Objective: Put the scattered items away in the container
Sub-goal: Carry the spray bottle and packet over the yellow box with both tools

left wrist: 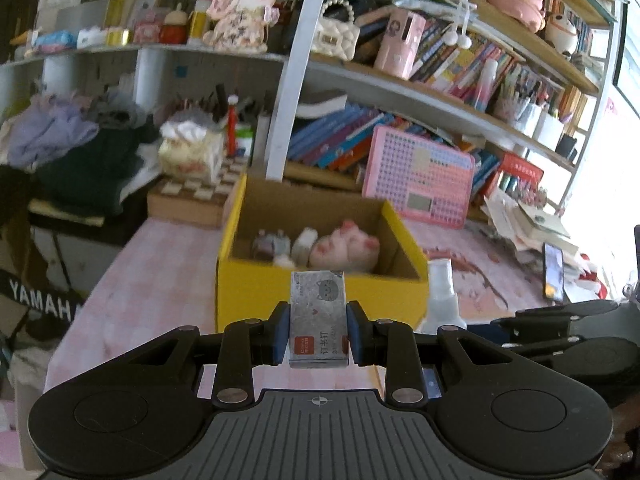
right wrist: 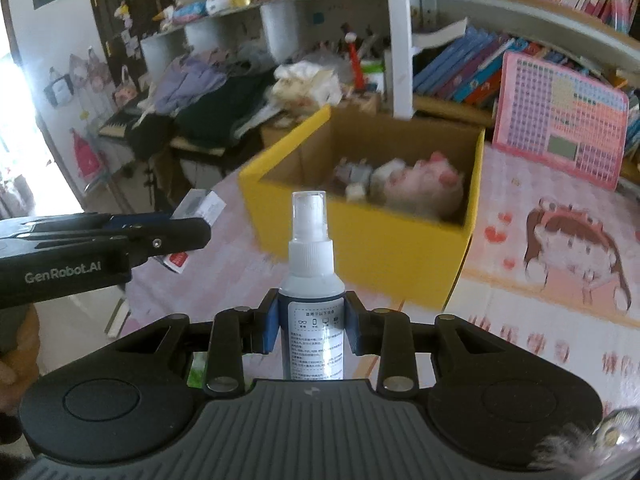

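Before the yellow box (left wrist: 320, 292) you hold a staple box (left wrist: 318, 320) in the left gripper (left wrist: 318, 334) and a spray bottle (right wrist: 312, 280) in the right gripper (right wrist: 312, 326), both clamped; carry them over the rim, then release low.

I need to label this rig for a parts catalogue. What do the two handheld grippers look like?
Both match: the left gripper and right gripper have black linkage arms with silver pivot pins, blue pads on the jaws, round black side housings and a ribbed grey centre plate. White "GenRobot.AI" lettering marks the left one's side.
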